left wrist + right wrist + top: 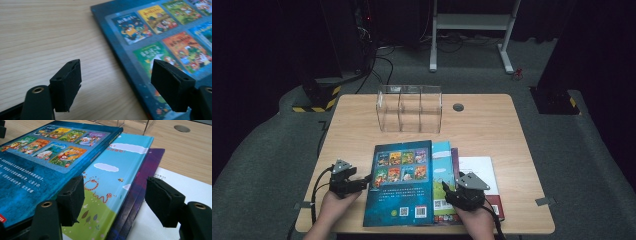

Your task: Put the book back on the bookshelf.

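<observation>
A dark blue book [402,182] with small cover pictures tops a fanned stack at the table's front. Beneath it lie a light blue and green book [443,172], a purple one [455,162], a white one [479,167] and a red one [497,204]. My left gripper [365,180] is at the blue book's left edge. Its open jaws [116,82] straddle that edge [125,67], one over bare wood, one over the cover. My right gripper [447,190] is open over the stack's right side [115,200]. The light blue book [107,195] lies below its gap, with nothing gripped.
A clear acrylic organizer [409,107] with three compartments stands at the back middle of the wooden table [357,125]. A round cable hole [458,107] lies to its right. Dark floor, cables and a white stand frame [472,22] surround the table.
</observation>
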`<state>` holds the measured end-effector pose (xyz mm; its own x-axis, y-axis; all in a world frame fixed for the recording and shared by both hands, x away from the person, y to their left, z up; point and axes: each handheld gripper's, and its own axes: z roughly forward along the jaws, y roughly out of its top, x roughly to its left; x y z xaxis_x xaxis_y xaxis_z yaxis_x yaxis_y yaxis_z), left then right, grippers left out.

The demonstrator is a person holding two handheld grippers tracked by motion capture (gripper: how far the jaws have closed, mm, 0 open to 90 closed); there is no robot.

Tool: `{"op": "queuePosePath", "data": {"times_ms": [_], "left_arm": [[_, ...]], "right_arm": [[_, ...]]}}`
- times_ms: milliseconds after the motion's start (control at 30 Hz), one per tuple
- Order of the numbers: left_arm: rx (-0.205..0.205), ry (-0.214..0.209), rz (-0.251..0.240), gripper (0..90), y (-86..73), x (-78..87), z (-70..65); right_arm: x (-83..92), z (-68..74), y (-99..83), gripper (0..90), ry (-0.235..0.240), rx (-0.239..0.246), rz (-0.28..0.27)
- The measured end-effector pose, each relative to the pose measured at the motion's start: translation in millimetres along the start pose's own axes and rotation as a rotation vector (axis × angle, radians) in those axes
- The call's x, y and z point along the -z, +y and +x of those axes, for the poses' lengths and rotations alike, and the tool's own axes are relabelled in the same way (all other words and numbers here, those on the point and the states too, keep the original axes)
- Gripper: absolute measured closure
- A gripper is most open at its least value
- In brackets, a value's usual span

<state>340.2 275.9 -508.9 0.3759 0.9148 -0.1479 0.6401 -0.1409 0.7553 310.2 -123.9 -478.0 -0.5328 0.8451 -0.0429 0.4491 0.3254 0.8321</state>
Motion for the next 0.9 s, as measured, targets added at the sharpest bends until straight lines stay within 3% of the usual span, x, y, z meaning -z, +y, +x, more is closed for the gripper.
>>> {"op": "queuePosePath", "data": {"times_ms": [133, 233, 300, 633, 767, 900], "left_arm": [[0.019, -0.041, 0.012, 21.1, -0.3, -3.4, -5.9], [0.006, -0.038, 0.021, 19.7, -1.1, -5.5, -9.5], [0.025, -0.052, 0.024, 19.4, -3.4, -8.0, -11.2], [0.020, -0.099, 0.041, 18.3, -4.3, -12.6, -15.1], [-0.001, -0.109, 0.053, 17.6, -1.6, -14.5, -17.7], [0.018, -0.127, 0.052, 16.3, -2.4, -16.9, -20.8]], "right_arm": [[-0.6, 1.0, 0.4, 32.1, 0.001, 0.006, -0.003], [-1.1, 1.2, 0.9, 32.1, 0.001, 0.005, -0.001], [-1.4, 1.7, 1.7, 32.1, 0.003, -0.004, -0.003], [0.5, -2.2, 0.8, 32.3, -0.009, -0.024, -0.006], [2.7, -3.3, -1.6, 32.3, -0.007, -0.013, -0.008], [6.2, -2.8, -3.6, 32.3, -0.004, -0.027, -0.009]]}}
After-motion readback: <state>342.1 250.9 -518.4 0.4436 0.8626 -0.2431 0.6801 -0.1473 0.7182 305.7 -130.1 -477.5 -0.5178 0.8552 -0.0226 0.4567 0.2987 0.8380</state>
